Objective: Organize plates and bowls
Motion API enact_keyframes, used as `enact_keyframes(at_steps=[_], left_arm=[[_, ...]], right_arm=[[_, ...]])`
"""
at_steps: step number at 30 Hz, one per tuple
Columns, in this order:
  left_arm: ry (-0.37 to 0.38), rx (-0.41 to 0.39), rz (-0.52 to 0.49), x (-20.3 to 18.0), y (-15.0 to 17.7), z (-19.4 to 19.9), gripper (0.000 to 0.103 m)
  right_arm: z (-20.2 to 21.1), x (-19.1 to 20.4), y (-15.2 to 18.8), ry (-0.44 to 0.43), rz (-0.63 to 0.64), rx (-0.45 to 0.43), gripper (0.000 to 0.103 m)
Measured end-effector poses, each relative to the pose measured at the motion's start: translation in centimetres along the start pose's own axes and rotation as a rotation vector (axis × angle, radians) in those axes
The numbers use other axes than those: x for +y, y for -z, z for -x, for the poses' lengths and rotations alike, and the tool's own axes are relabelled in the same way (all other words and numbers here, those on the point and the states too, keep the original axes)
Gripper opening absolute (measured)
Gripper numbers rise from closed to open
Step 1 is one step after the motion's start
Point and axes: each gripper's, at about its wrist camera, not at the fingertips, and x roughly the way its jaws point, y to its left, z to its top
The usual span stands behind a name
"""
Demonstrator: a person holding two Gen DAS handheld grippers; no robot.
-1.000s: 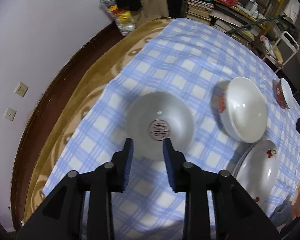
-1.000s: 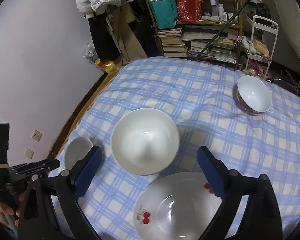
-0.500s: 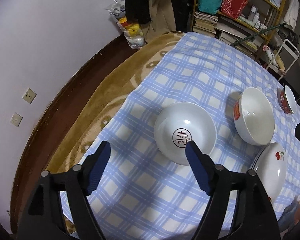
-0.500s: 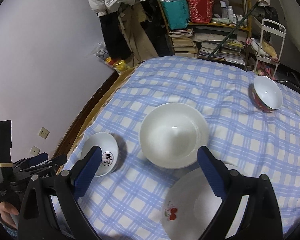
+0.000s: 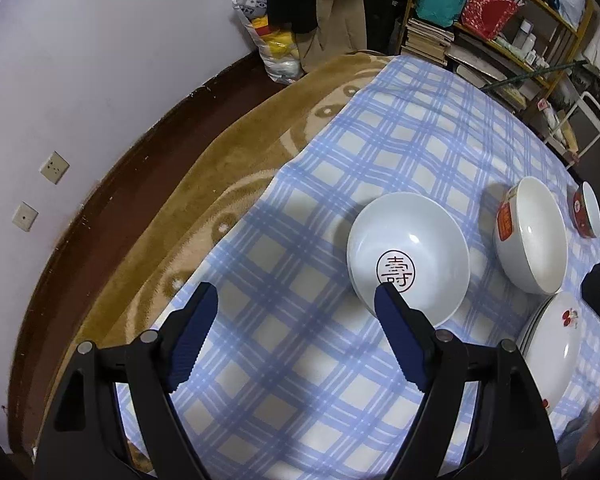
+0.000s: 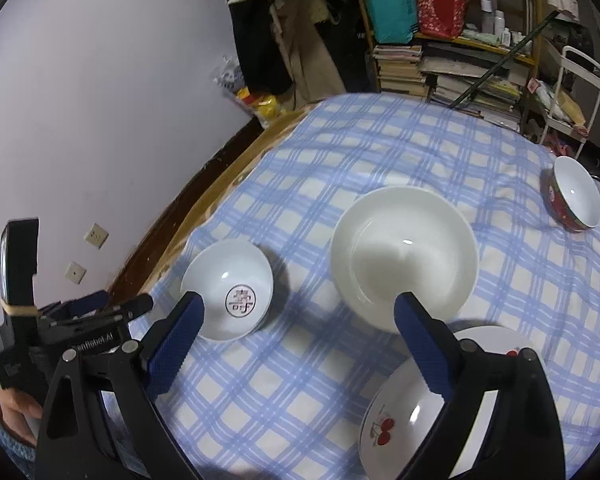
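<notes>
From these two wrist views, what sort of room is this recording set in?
Most likely a lived-in room at home, not a lab: a bed or padded table under a checked cloth and brown blanket, a cluttered bookshelf, and clothes hanging against the wall.

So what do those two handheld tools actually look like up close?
Each tool is a black frame with two angled arms, silver pivot screws and two fingers faced with dark blue ribbed pads. The left tool, seen side-on from the right wrist camera, has a blocky black body with white lettering on it and a yellowish band round an upright black part. A blue knitted sleeve shows at the hand below it. The right tool has the same build.
</notes>
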Motion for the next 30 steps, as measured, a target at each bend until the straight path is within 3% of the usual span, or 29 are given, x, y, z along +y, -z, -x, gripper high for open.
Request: enact_keyframes(at_steps=[12, 15, 18, 22, 24, 30], left_arm=[[0.005, 0.013, 0.007, 1.0, -0.6, -1.9, 0.08], [0.052, -0.01, 0.013, 1.4, -0.8, -2.2, 0.08], [0.059, -0.024, -0.005, 1.3, -1.2, -2.5, 0.08], [0.087, -0.017, -0.016, 0.9, -1.7, -3.4, 0.08], [0.088, -0.014, -0.027, 0.6, -1.9, -3.8, 0.08], [0.095, 0.017, -0.043, 0.0, -2.0, -5.4, 0.077]], right_arm=[[-2.4, 2.4, -0.4, 0.003, 0.075, 0.018, 0.099], [-3.1, 3.0, -0.5, -0.004, 0.095, 0.008, 0.084], [-4.0, 3.2, -0.7, -0.006, 0.09, 0.012, 0.077], [-5.5, 3.3, -0.9, -0.01, 0.099, 0.052, 0.066], [-6.4, 3.4, -0.8, -0.012, 0.105, 0.077, 0.055], [-8.9, 3.7, -0.4, 0.013, 0.129, 0.16, 0.05]])
